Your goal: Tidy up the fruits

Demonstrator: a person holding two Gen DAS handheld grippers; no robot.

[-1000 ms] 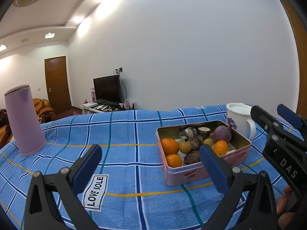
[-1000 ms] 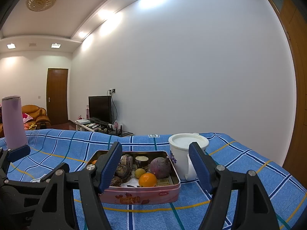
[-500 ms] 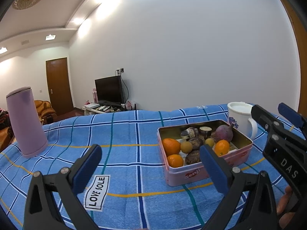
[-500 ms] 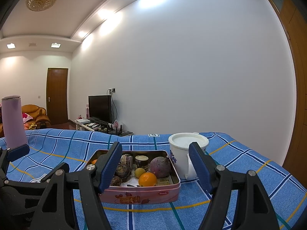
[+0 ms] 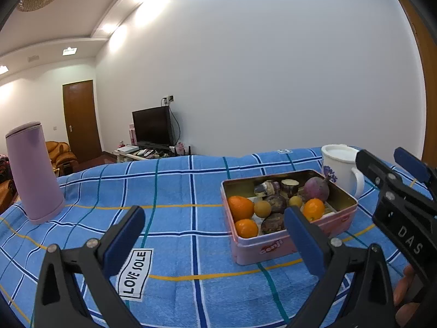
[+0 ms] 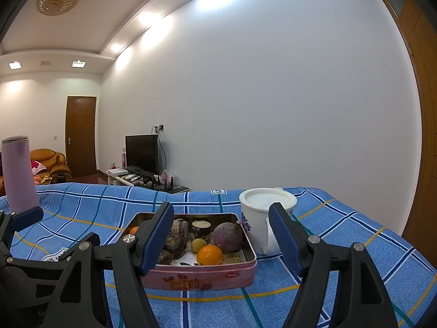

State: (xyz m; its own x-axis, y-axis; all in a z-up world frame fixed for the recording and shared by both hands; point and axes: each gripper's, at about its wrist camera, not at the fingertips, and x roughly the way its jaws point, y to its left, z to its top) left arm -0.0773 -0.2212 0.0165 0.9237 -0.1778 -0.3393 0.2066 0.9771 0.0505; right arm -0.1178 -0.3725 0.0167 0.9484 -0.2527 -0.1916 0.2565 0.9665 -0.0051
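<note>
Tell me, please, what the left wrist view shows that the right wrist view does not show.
Only the left wrist view shows the white LOVE SOLE label whole, three oranges in the tin, and the right gripper from the side.

Only the right wrist view shows the pictures on the tin's front wall.

Both show the pink tin of fruit, the white mug, the purple flask, the blue checked cloth and open jaws.

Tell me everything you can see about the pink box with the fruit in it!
The pink box is a shallow rectangular tin with rounded corners, shiny gold-coloured inside and printed with a red logo and biscuit pictures outside. It has no lid on and sits flat on the blue checked cloth. Inside lie oranges, small yellow fruits, a purple root and dark brown lumps. A white mug stands close behind one corner. Neither gripper touches it.
</note>
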